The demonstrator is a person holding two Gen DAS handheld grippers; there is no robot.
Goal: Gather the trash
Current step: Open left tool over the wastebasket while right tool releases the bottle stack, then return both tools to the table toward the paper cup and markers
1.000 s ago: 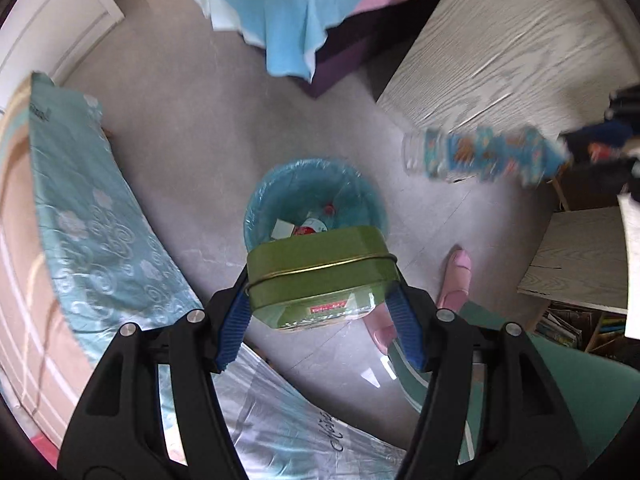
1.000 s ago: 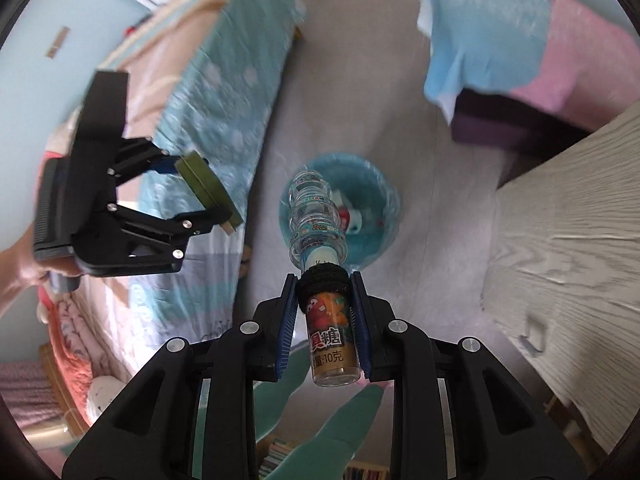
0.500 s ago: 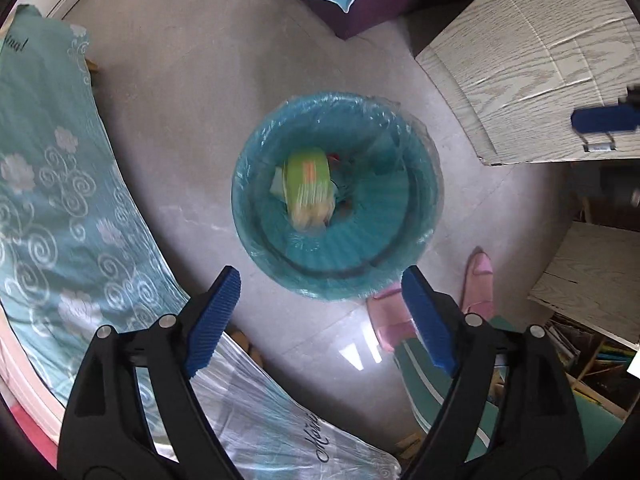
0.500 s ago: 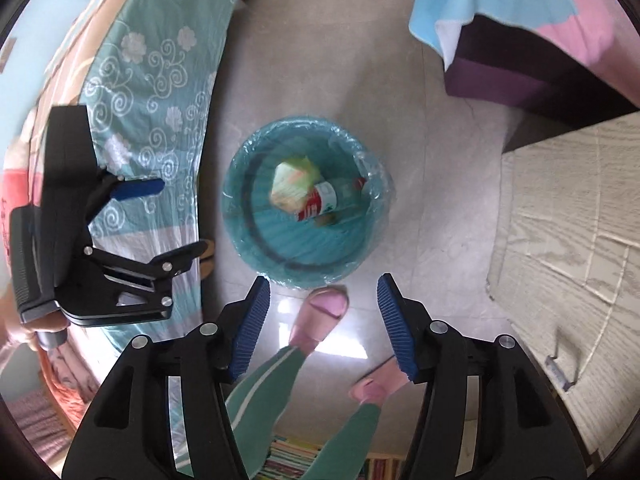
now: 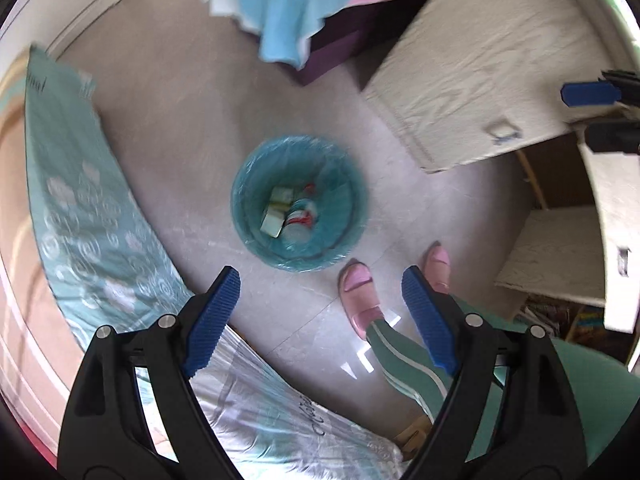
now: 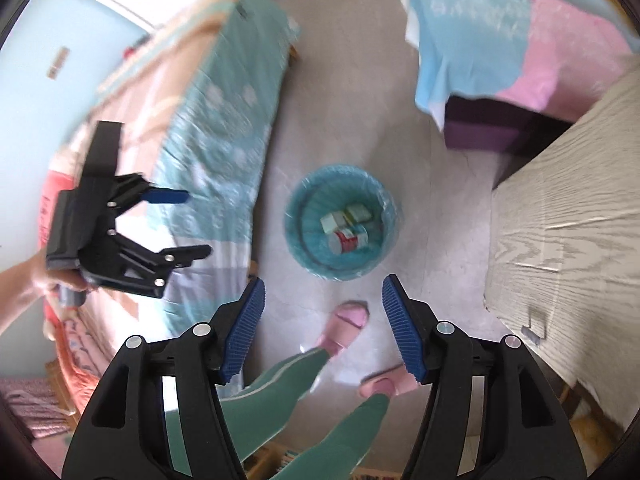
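Observation:
A teal bin (image 5: 245, 216) lined with a clear bag stands on the grey floor, seen from above. Inside it lie a green tin (image 5: 279, 196), another pale green box and a plastic bottle (image 5: 301, 222) with a red label. My left gripper (image 5: 320, 276) hangs well above the bin's near edge, open and empty. In the right wrist view the bin (image 6: 294, 216) holds the same tin (image 6: 357, 212) and bottle (image 6: 349, 239). Above it my right gripper (image 6: 324, 282) has its jaws opening with nothing between them. The left gripper (image 6: 196, 224) also shows open at the left, over the bed.
A bed with a teal patterned cover (image 5: 76, 200) runs along the left. A wood-grain desk (image 6: 568, 216) stands on the right. A blue and pink sheet (image 6: 492, 40) drapes over a purple box at the top. A person's feet in pink slippers (image 5: 360, 292) stand by the bin.
The left gripper let go of the green tin and the right of the bottle; both now lie in the bin. Both grippers opened, then pulled back up from the bin.

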